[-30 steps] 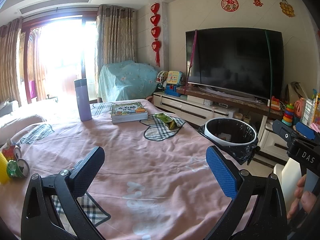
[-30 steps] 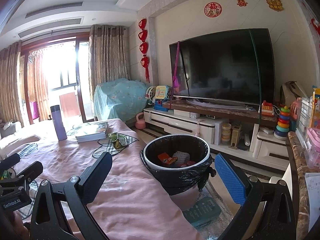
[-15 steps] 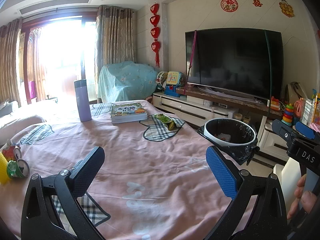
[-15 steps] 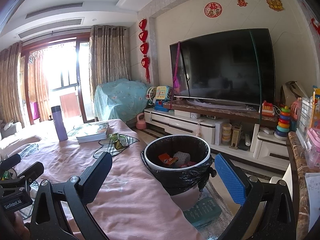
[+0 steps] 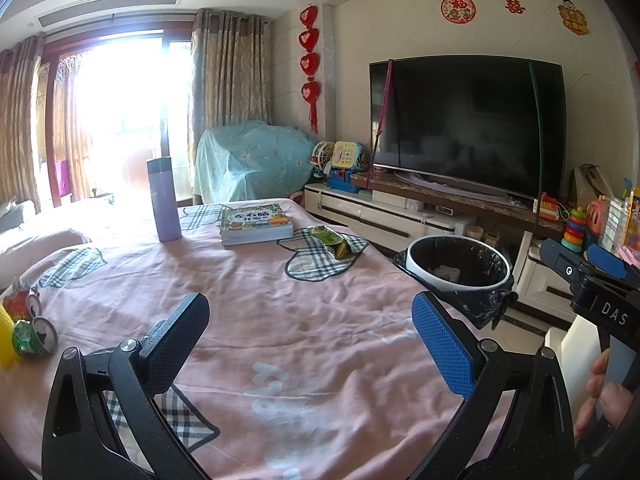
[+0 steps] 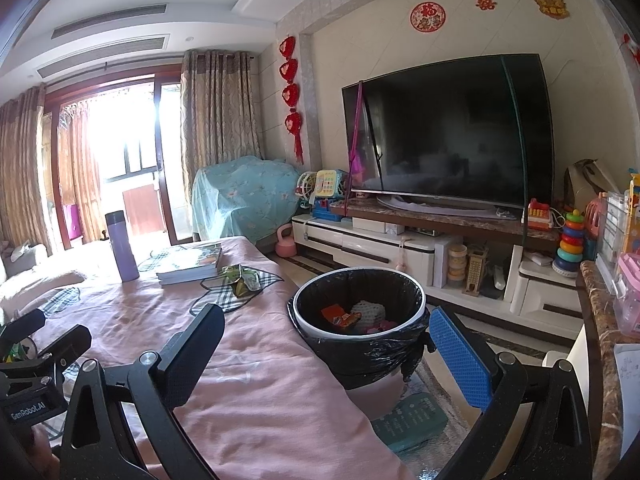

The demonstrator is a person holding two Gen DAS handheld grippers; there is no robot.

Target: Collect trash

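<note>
Beyond left gripper (image 5: 312, 344): wrapper (image 5: 334, 242), apart.

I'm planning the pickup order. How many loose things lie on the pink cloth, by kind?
Crushed cans: 2
Snack wrapper: 1
Purple flask: 1
Book stack: 1
Yellow thing at the left edge, cut off: 1
Total: 6
</note>
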